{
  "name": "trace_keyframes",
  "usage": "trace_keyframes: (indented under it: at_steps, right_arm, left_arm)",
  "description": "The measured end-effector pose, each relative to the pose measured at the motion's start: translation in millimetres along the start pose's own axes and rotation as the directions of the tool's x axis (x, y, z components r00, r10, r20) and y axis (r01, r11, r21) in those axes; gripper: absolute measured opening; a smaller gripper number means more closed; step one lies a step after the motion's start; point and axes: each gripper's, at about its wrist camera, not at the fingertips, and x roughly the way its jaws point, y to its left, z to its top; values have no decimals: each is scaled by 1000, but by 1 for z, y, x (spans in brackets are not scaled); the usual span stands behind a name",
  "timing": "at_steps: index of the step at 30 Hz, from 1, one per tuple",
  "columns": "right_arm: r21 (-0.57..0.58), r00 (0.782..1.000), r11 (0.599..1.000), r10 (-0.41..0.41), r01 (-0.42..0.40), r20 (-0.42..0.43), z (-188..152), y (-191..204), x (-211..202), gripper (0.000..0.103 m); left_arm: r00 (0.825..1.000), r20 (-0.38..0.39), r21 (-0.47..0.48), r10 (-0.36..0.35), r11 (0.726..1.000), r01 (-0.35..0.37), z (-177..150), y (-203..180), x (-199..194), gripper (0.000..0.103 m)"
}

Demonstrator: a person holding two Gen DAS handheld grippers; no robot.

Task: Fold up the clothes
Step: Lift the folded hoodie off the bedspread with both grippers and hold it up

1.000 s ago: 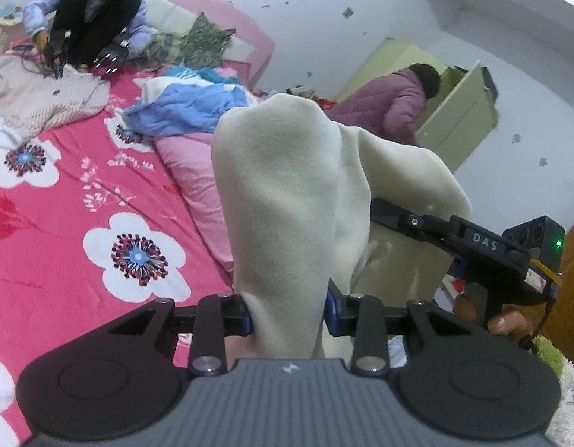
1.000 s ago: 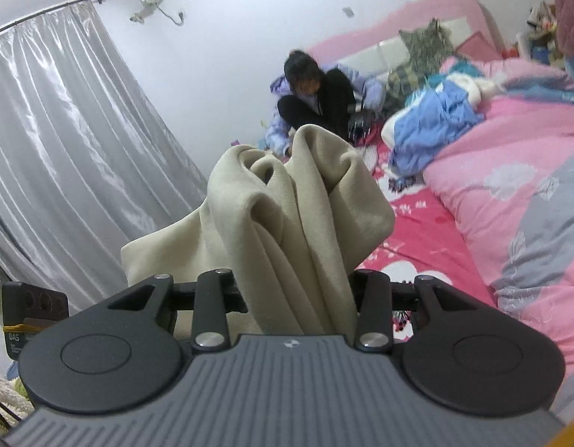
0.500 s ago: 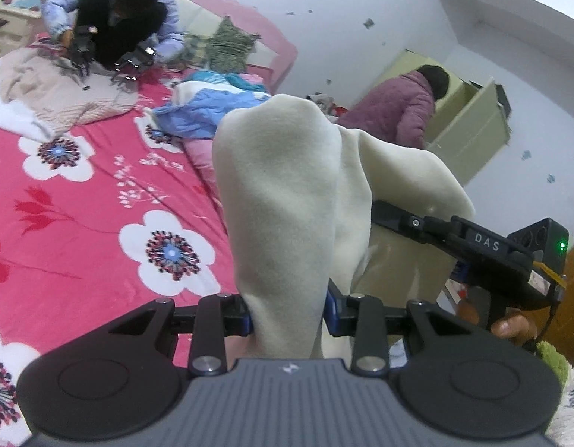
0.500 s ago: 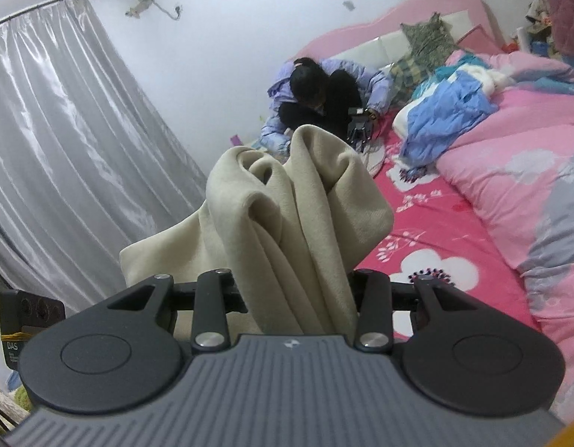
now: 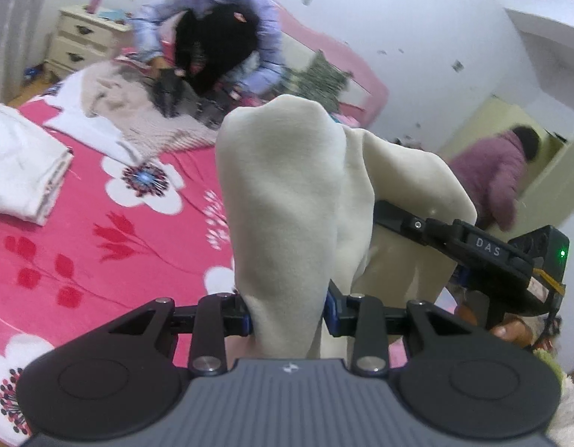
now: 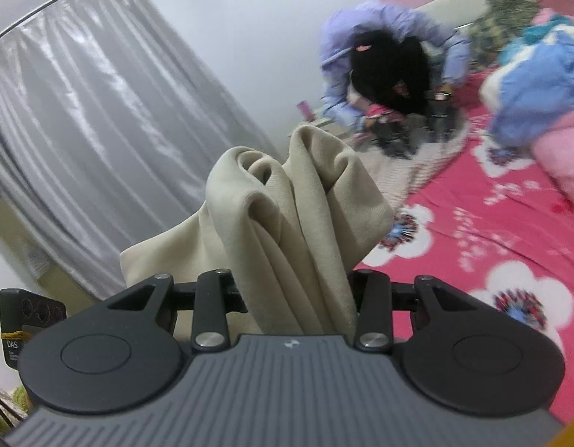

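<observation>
left gripper [image 5: 289, 314]: clamped on cream fleece garment [image 5: 287, 201], frame centre | right gripper [image 6: 296, 300]: clamped on same garment | pale-green cupboard [image 5: 548, 171], right edge: contents hidden

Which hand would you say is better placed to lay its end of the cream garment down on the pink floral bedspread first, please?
Probably the left. The left gripper, clamped on the cream garment, looks over open pink floral bedspread. The right gripper faces the curtain and bed edge.
</observation>
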Motion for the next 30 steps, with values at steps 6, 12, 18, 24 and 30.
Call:
trace_keyframes:
  at_steps: [6,12,18,24,30]
  right_arm:
    - [-35,994,995,86,-88,-61,25,-6,54,36]
    - [-78,989,989,120,-127,-92,45,-2,100,36]
    - [-123,987,984,118,-131,-104,64,8,151,36]
    - [-178,981,972,127,-152,-148,82,27,222,36]
    - [-249,967,952,122,-178,-223,94,51,317,36]
  left_arm:
    - [996,53,-58,72,996,-69,22,21,13,35]
    - [991,90,-103,99,991,-90,47,51,25,35]
    - [989,118,-145,92,987,-74,76,93,37,35]
    - [980,166,-190,112,979,-79,103,149,42,35]
    - [962,217,-294,164,951,-95,130,223,55,35]
